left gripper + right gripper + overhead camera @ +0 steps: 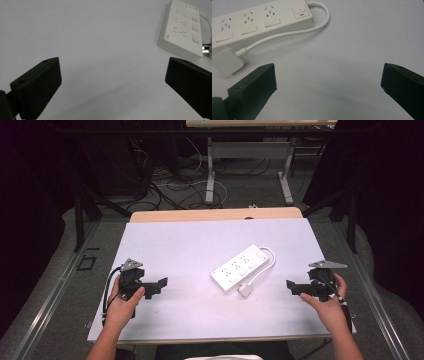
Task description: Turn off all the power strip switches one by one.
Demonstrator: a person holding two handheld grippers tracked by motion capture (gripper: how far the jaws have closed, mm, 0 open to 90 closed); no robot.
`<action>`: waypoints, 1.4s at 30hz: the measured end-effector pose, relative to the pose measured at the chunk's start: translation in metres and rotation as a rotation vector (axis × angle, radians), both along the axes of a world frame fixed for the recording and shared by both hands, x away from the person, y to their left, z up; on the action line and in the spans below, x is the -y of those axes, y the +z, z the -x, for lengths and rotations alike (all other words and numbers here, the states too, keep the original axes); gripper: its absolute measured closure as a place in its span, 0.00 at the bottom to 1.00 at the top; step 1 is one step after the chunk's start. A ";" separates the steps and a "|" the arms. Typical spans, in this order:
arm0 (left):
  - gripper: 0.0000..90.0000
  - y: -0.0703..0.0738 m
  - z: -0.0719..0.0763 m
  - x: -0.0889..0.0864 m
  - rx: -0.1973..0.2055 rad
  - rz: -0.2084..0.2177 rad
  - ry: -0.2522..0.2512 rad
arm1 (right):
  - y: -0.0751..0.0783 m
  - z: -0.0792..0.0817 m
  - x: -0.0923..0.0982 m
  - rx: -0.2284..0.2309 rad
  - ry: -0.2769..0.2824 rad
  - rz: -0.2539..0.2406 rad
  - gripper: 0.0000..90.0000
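High view looks down; both gripper views sit close, sharing the power strip [241, 268].

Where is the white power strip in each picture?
High view: the power strip lies slanted at mid-table, between the two grippers.
Left gripper view: upper right corner, above the right-hand jaw.
Right gripper view: upper left.
Shared landmark: its white cord, looping back to the plug.

no legible text, power strip [262, 18] markings unreadable

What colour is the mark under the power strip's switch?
Red, a small dash below the switch on the white power strip; clearest in the right gripper view.
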State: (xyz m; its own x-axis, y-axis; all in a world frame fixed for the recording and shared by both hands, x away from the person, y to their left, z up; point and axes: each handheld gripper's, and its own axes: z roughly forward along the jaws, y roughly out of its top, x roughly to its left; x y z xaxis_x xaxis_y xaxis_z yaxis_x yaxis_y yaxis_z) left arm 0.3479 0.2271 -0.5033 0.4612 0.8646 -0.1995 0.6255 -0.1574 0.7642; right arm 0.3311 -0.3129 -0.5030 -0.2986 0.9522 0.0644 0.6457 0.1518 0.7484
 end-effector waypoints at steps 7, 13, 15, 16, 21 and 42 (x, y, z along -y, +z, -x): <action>0.01 0.002 0.002 -0.001 0.020 -0.009 0.002 | -0.004 0.000 -0.010 0.006 0.036 0.012 0.00; 0.01 0.003 0.004 -0.002 0.031 -0.015 0.006 | 0.001 -0.002 -0.015 0.022 0.054 0.028 0.01; 0.01 0.003 0.004 -0.002 0.032 -0.016 0.008 | 0.003 -0.003 -0.016 0.025 0.057 0.033 0.01; 0.01 0.003 0.004 -0.002 0.033 -0.019 0.011 | 0.004 -0.004 -0.017 0.026 0.057 0.030 0.01; 0.01 0.004 0.004 -0.003 0.033 -0.020 0.014 | 0.008 -0.008 -0.019 0.021 0.067 0.032 0.03; 0.02 0.001 0.003 -0.003 0.048 0.000 0.040 | 0.023 -0.037 -0.033 0.028 0.127 0.068 0.10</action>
State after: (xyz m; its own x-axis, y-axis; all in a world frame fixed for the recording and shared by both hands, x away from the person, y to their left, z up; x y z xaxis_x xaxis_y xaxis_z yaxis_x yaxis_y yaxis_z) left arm 0.3445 0.2305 -0.5022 0.4357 0.8824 -0.1778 0.5940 -0.1334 0.7933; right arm 0.3680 -0.2804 -0.4803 -0.4177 0.9085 -0.0088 0.5974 0.2819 0.7508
